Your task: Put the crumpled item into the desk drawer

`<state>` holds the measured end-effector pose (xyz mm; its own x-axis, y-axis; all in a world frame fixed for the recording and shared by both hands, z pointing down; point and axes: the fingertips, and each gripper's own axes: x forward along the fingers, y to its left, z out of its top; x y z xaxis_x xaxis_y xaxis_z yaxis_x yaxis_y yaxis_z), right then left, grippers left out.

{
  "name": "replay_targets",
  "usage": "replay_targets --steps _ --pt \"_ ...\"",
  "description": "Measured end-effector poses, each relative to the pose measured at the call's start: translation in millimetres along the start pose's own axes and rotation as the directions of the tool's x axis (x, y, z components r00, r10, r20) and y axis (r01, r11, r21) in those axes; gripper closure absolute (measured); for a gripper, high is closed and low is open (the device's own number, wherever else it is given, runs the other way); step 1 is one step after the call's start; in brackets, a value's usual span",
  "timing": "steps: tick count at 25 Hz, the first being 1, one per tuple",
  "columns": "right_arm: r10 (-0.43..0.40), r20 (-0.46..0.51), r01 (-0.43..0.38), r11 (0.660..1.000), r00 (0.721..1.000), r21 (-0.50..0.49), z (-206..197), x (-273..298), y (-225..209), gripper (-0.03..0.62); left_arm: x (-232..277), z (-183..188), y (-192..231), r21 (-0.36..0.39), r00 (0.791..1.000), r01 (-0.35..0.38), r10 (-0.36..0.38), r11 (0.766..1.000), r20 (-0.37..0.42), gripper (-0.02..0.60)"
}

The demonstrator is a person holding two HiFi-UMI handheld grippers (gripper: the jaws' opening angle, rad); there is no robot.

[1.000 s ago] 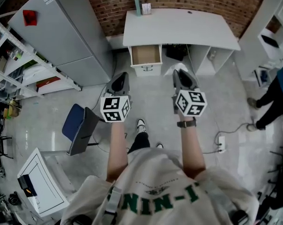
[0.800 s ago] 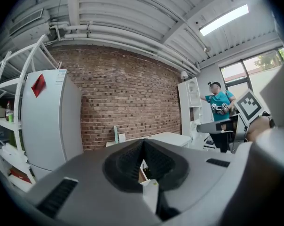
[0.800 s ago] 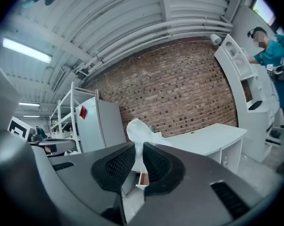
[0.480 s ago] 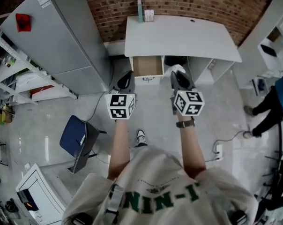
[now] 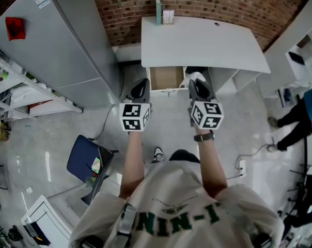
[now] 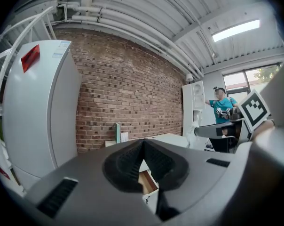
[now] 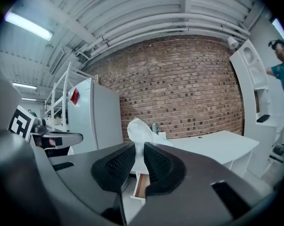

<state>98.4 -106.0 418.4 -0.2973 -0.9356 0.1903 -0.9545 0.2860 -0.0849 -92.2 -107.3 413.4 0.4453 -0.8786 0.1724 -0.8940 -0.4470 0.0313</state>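
The white desk stands against the brick wall, with its drawer pulled open under the left end. My right gripper is shut on a crumpled white item, held above the floor just right of the drawer front. In the right gripper view the crumpled item sticks up between the pads, with the drawer beyond and below. My left gripper hangs left of the drawer, jaws shut with nothing in them; in the left gripper view the drawer shows past its tips.
A tall grey cabinet stands left of the desk. A blue chair is on the floor at the left. A person stands at the right, near white shelving. A power strip lies on the floor.
The view has moved forward toward the desk: desk and open drawer sit nearer, and both grippers have come close to the drawer front. The right gripper still holds the crumpled item.
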Motion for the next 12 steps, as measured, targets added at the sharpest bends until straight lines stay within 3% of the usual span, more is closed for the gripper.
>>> replay_targets --steps 6,12 --pt "0.012 -0.076 -0.012 1.0 0.997 -0.007 -22 37 12 0.545 16 -23 18 -0.024 0.999 0.036 -0.036 0.999 -0.02 0.583" --pt "0.065 -0.114 -0.067 0.998 0.991 -0.008 -30 72 28 0.545 31 -21 48 -0.067 1.0 0.028 -0.028 0.997 -0.001 0.583"
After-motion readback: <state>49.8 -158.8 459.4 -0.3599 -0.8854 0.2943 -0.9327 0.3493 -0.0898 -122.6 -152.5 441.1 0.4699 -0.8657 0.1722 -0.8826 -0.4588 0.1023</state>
